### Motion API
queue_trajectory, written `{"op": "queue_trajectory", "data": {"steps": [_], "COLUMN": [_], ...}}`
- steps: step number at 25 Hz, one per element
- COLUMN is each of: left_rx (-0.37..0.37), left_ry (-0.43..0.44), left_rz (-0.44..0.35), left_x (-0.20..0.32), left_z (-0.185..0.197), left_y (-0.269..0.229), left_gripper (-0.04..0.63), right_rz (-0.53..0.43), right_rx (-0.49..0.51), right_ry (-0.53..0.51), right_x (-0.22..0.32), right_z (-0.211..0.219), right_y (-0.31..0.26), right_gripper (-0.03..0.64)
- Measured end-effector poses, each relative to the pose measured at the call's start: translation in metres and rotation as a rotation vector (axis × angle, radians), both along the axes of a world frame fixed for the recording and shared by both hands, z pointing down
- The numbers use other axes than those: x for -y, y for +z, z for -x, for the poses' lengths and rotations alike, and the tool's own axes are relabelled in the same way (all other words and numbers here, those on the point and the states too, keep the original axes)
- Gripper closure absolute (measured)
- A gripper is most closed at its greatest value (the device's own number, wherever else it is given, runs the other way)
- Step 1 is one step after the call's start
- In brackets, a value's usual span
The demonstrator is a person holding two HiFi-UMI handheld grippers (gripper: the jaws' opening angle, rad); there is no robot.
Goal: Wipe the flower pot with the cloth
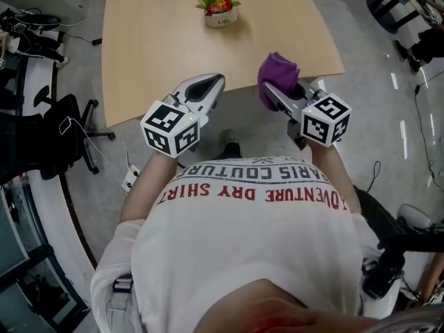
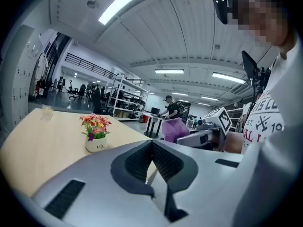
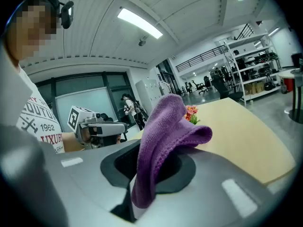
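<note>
Right gripper (image 1: 272, 97) clamps a soft, knitted purple cloth (image 1: 277, 73); left gripper (image 1: 214, 83) is clenched, empty. Round white flower pot (image 1: 220, 19) stands on smooth pale-wood table (image 1: 152, 54); grey floor (image 1: 388, 116) below.

Wide tabletop (image 1: 159, 47) open betw. near edge & flower pot (image 1: 220, 19) (far side, centre), office chair (image 1: 64, 134) off table's left

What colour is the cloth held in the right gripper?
Purple. The cloth shows best in the right gripper view, pinched there.
</note>
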State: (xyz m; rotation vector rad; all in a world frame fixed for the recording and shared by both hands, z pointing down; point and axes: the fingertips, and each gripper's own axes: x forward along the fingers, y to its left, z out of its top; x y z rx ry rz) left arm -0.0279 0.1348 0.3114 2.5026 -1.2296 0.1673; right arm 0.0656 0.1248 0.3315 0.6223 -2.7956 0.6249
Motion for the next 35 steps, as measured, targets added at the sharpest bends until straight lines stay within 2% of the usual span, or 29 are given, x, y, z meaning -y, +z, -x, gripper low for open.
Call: {"op": "queue_trajectory", "data": {"steps": [4, 8, 12, 17, 19, 21, 24, 26, 27, 30, 35], "left_rx": [0.025, 0.004, 0.018, 0.038, 0.057, 0.121, 0.203, 0.217, 0.214, 0.232, 0.348], "left_ry": [0.025, 0.044, 0.044, 0.016, -0.014, -0.048, -0.037, -0.036, -0.044, -0.042, -0.02], "left_rz": [-0.002, -0.024, -0.014, 0.002, 0.017, 0.025, 0.068, 0.076, 0.072, 0.085, 0.183], "left_x": [0.071, 0.126, 0.157, 0.178, 0.187, 0.199, 0.214, 0.228, 0.237, 0.267, 0.309], "left_z": [0.026, 0.052, 0.069, 0.085, 0.091, 0.099, 0.104, 0.106, 0.107, 0.112, 0.119], "left_y": [-0.003, -0.001, 0.01, 0.032, 0.045, 0.065, 0.095, 0.106, 0.109, 0.126, 0.171], "left_gripper": [0.601, 0.6, 0.6, 0.598, 0.565, 0.507, 0.413, 0.358, 0.35, 0.259, 0.208], "right_rz": [0.004, -0.008, -0.015, 0.015, 0.03, 0.043, 0.06, 0.064, 0.067, 0.084, 0.117], "right_rx": [-0.001, -0.002, 0.006, 0.002, -0.002, -0.004, -0.008, -0.014, -0.017, -0.013, -0.02], "right_ry": [0.013, 0.028, 0.04, 0.048, 0.044, 0.04, 0.033, 0.027, 0.025, 0.026, 0.02], "right_x": [0.074, 0.137, 0.168, 0.181, 0.183, 0.187, 0.194, 0.2, 0.204, 0.214, 0.233], "right_z": [0.022, 0.043, 0.058, 0.063, 0.064, 0.064, 0.065, 0.065, 0.064, 0.062, 0.059], "right_y": [-0.005, -0.002, 0.004, 0.027, 0.036, 0.044, 0.051, 0.054, 0.055, 0.062, 0.078], "right_gripper": [0.572, 0.572, 0.572, 0.571, 0.571, 0.571, 0.572, 0.572, 0.571, 0.571, 0.572]}}
